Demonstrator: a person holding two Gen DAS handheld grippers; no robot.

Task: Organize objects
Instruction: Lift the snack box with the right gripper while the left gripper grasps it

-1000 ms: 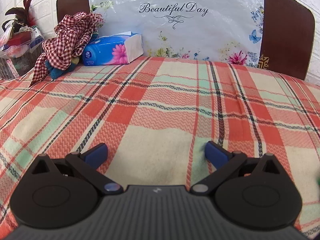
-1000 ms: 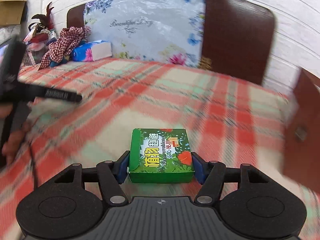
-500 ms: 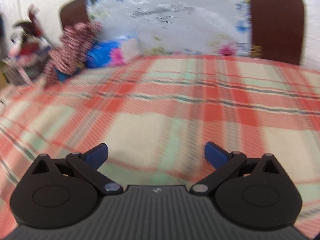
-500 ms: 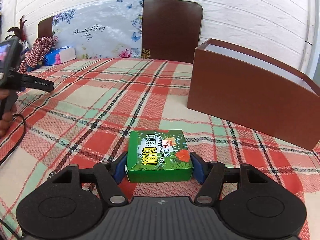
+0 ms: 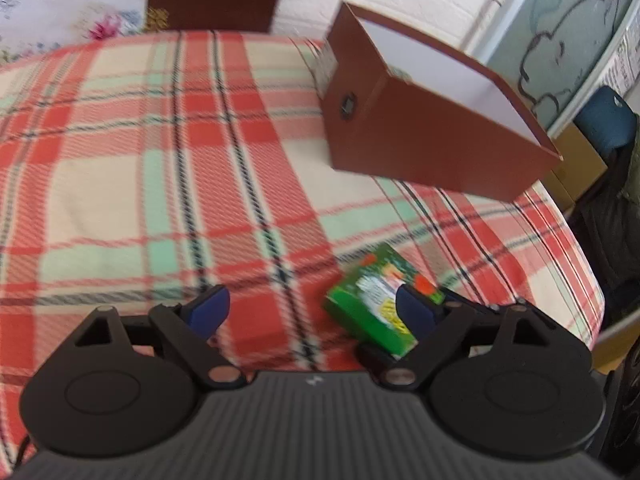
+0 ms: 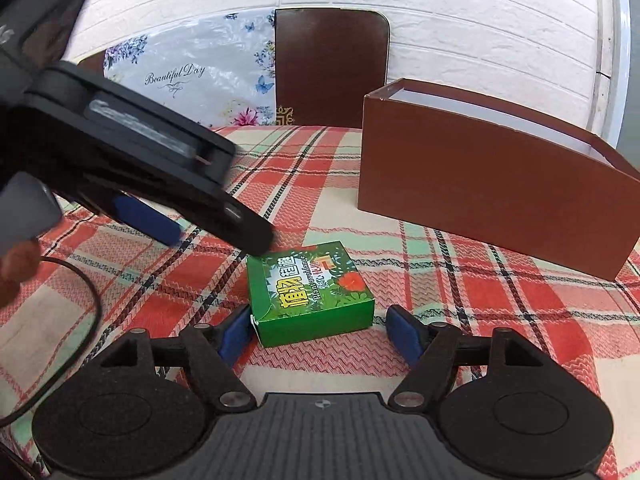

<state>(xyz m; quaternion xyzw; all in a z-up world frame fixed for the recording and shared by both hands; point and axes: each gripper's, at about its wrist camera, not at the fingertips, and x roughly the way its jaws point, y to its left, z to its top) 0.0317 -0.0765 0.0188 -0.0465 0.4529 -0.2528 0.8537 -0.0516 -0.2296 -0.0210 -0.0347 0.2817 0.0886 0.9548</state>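
Note:
A small green box (image 6: 310,292) with flower print lies flat on the plaid bedcover (image 6: 500,292). My right gripper (image 6: 320,332) straddles its near end, and its jaws are opening. The left pad (image 6: 236,332) sits at the box's corner and the right pad (image 6: 404,334) stands clear of it. My left gripper (image 6: 216,236) reaches in from the left, one black fingertip over the box's far left corner. In the left wrist view the left gripper (image 5: 310,308) is closing with nothing gripped. Its right finger (image 5: 412,312) overlaps the green box (image 5: 360,312).
A brown open box (image 6: 480,188) with a white inside stands on the cover behind and to the right, also the brown box (image 5: 420,140). A dark headboard (image 6: 332,68) and floral cushion (image 6: 188,80) line the back. A hand (image 6: 12,268) and black cable (image 6: 80,280) are at left.
The left gripper swung right, from facing the headboard to the green box. The right gripper's jaws widened off the box, which now lies slightly turned on the cover.

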